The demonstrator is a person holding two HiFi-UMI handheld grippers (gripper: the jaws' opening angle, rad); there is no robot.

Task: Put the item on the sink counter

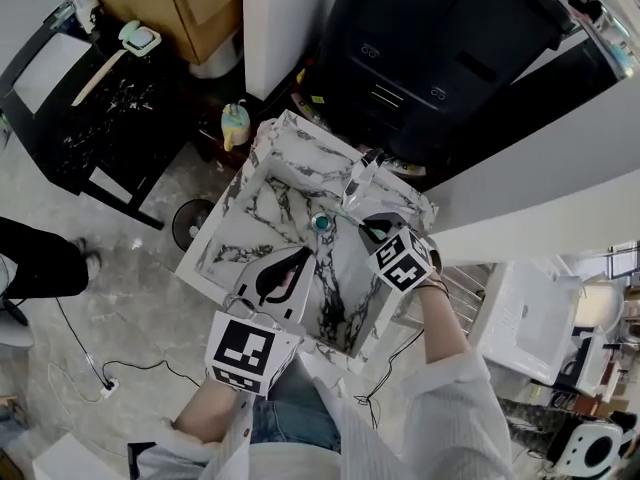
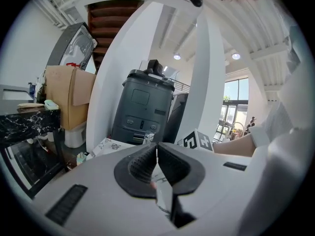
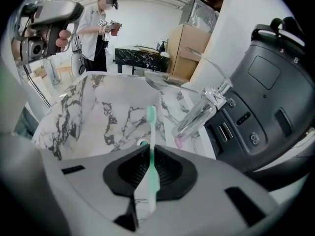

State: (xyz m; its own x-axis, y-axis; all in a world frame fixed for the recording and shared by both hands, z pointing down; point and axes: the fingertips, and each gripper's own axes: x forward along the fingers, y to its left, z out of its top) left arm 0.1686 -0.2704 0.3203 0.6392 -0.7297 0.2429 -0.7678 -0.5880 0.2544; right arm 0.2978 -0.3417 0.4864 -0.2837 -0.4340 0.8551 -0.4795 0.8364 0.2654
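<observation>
Right tool (image 3: 150,168): clenched on a green-and-white toothbrush (image 3: 150,146), pads pressing the handle low down. In the right gripper view the brush stands upright at frame centre, its long axis running along the jaw line, bristle head uppermost and away from the tool.

Head view: the right tool (image 1: 372,230) sits at the right of centre, over the marble sink (image 1: 225,233). The toothbrush (image 1: 350,220) points left across the basin and touches nothing below it.

Left tool (image 2: 157,163): jaws together, nothing gripped. In the head view it (image 1: 285,273) hangs over the lower part of the basin.

Governing relation: the flat worktop ledge (image 1: 400,190) beside the clear faucet (image 1: 362,173) lies just above and right of the right tool, on the far side from the brush head. Judgement: the right hand is the nearer and already carries the item, so the set-down falls to it. The brush needs laying flat along the ledge, clear of the faucet.
</observation>
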